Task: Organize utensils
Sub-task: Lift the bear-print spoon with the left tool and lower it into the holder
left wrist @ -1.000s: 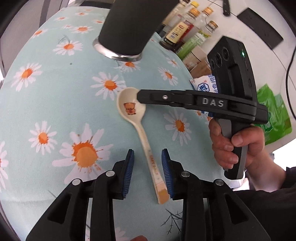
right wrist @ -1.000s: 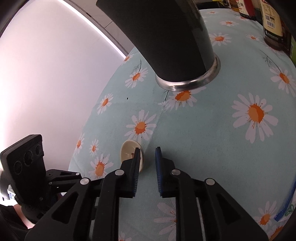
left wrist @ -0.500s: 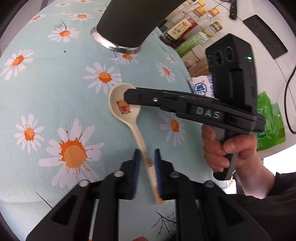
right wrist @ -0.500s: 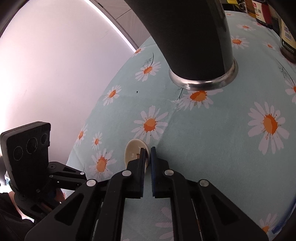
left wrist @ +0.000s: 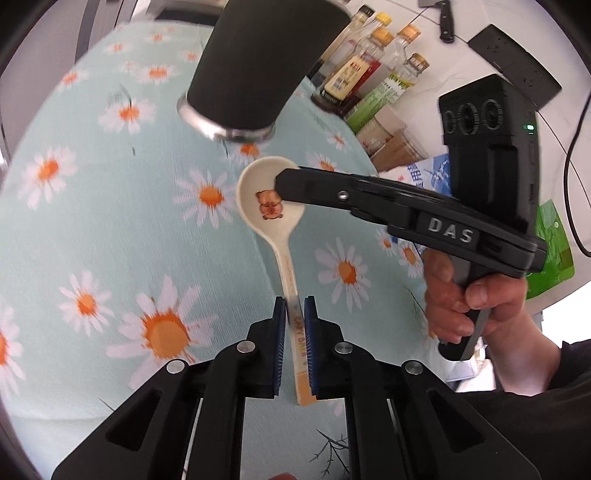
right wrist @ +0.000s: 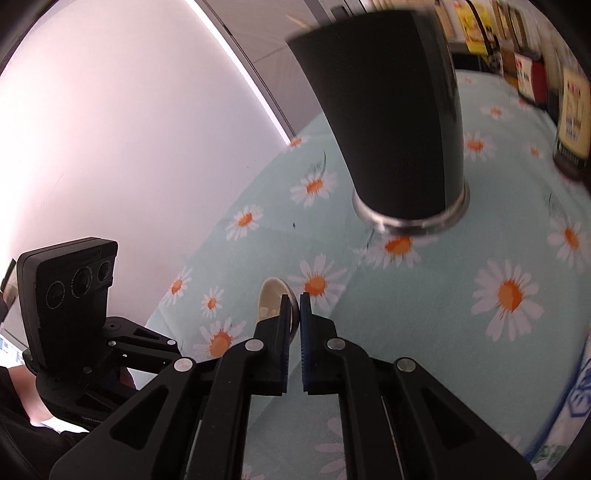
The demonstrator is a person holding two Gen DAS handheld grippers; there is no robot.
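A cream ceramic spoon (left wrist: 266, 206) with a bear picture in its bowl is held over the daisy tablecloth (left wrist: 92, 229). My left gripper (left wrist: 294, 314) has its blue pads pressed on the spoon's handle, jaws still closing. My right gripper (left wrist: 281, 184) reaches in from the right and pinches the bowl's rim. In the right wrist view that gripper (right wrist: 294, 306) is shut on the rim of the spoon (right wrist: 269, 295), and the bowl's end looks raised. A tall black cup (left wrist: 258, 66) with a metal base ring stands just beyond, also seen as the black cup (right wrist: 391, 110).
Sauce bottles (left wrist: 369, 74) crowd the table's far right edge, with boxes, a blue-white packet (left wrist: 432, 173) and a green bag (left wrist: 554, 251) beside them. A knife (left wrist: 443, 18) and power strip (left wrist: 513, 62) lie on the white counter. A pale wall (right wrist: 110, 110) borders the table's left.
Both grippers went from open to shut on the spoon: left on the handle, right on the bowl rim. The right gripper has since risen and rolled, lifting the bowl end.
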